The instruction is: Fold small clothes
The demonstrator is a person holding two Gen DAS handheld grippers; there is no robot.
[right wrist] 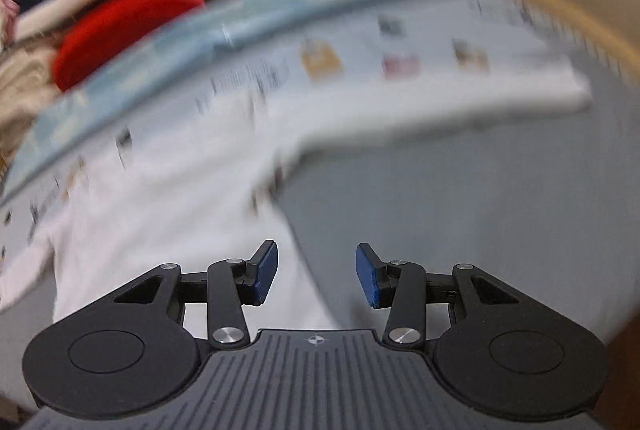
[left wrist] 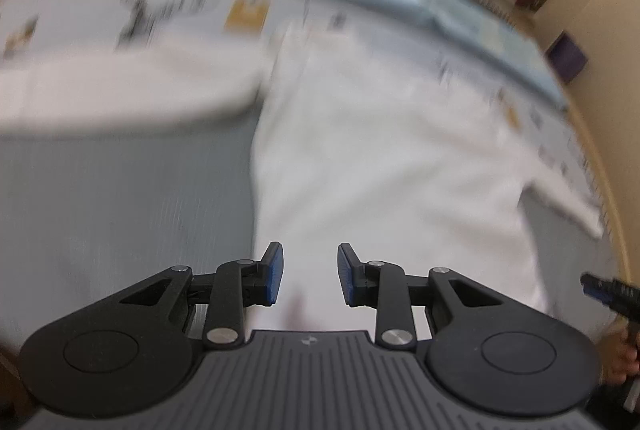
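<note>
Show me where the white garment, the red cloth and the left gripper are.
white garment (left wrist: 380,158), left wrist view, main body.
red cloth (right wrist: 132,26), right wrist view, its middle.
left gripper (left wrist: 310,276), left wrist view, between fingertips.

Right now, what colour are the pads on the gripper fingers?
Blue pads on black fingers, clearest in the right wrist view.

The white garment (left wrist: 380,166) is lying on the grey mat (left wrist: 120,210). Behind the garment, a pale sheet (right wrist: 360,70) is showing small yellow, pink and dark printed patches. Beyond it, a light-blue strip (right wrist: 280,10) and a red cushion (right wrist: 128,26) are showing.
</note>
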